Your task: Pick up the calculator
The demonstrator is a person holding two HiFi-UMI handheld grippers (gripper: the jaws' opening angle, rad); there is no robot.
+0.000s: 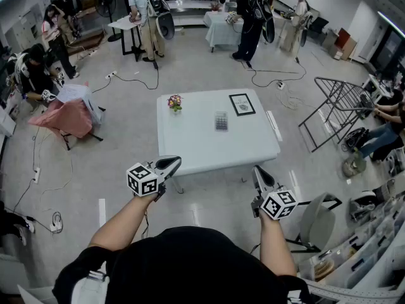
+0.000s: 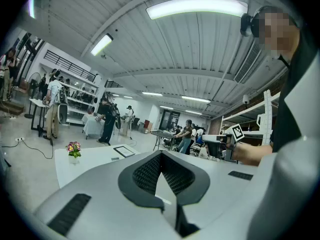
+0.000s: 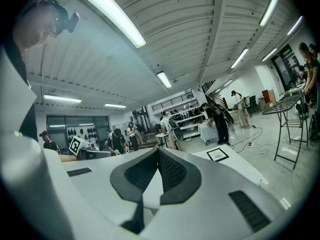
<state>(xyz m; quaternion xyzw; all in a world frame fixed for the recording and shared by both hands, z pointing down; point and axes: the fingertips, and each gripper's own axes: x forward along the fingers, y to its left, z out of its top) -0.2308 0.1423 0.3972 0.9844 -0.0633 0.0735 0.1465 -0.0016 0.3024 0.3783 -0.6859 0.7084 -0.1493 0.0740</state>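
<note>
The only container on the white bench (image 1: 190, 138) is a small pot (image 1: 174, 108) near its far left corner, and it holds a bunch of pink and yellow flowers (image 1: 174, 99); the left gripper view shows the same pot standing upright. The calculator (image 1: 221, 121) lies flat near the middle of the bench, to the right of the pot and well apart from it. Just beyond it, toward the far right, lies a black-framed picture (image 1: 242, 104). A long pale strip (image 1: 273, 125) runs along the bench's right edge; it may be part of the bench or a loose piece, and the head view is too small to settle it. The left gripper (image 1: 174, 162) and the right gripper (image 1: 257, 170) are both held out level just short of the near edge, well apart from the calculator, with only bare bench top between them and it. In its own view the left gripper (image 2: 161, 163) has its jaws together with nothing between them, and the right gripper (image 3: 158, 159) is likewise closed and empty. Around the bench are a folding metal rack (image 1: 342, 103) on the right, a grey chair (image 1: 315, 219) by the near right corner, cables (image 1: 272, 78) trailing on the floor beyond, and a pink-draped stand (image 1: 66, 116) to the left, with several people working at other tables farther back.
</note>
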